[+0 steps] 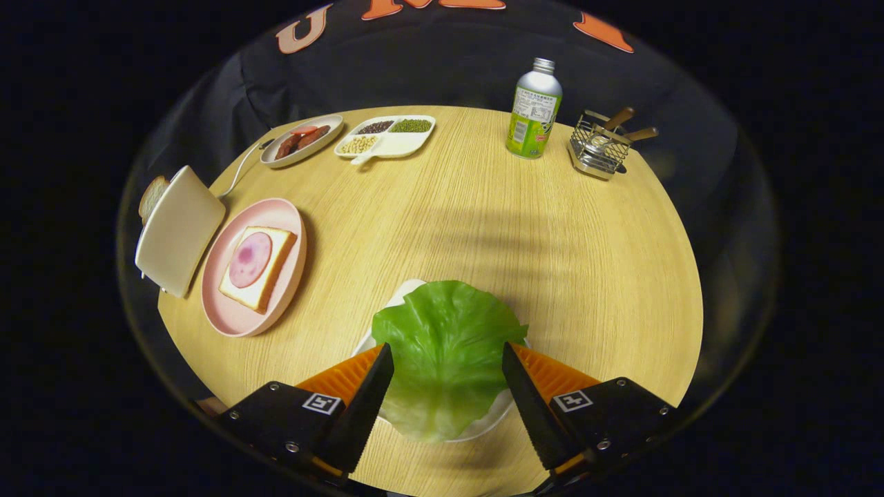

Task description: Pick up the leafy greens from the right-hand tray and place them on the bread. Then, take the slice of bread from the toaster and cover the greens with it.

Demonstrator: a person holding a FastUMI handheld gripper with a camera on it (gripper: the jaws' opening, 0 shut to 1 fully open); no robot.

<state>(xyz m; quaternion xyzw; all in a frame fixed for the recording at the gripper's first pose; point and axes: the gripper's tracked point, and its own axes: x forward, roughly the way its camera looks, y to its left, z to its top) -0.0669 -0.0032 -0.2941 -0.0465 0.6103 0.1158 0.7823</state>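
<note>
Though wide apart—gripper [447, 359] astride leafy greens [445, 345]

gripper [447, 359]: fingers spread wide, one on each side of the leaf, no clear press on it
leafy greens [445, 345]: one lettuce leaf between the fingers, lying on a white tray [404, 293]
bread [259, 268]: slice with a round of ham, on pink plate [235, 317], ahead-left of fingers
toaster [178, 231]: just left of plate, slice of bread [152, 195] poking out
far beyond: bottle [534, 109], wire rack [599, 146], divided dish [387, 137]
</note>
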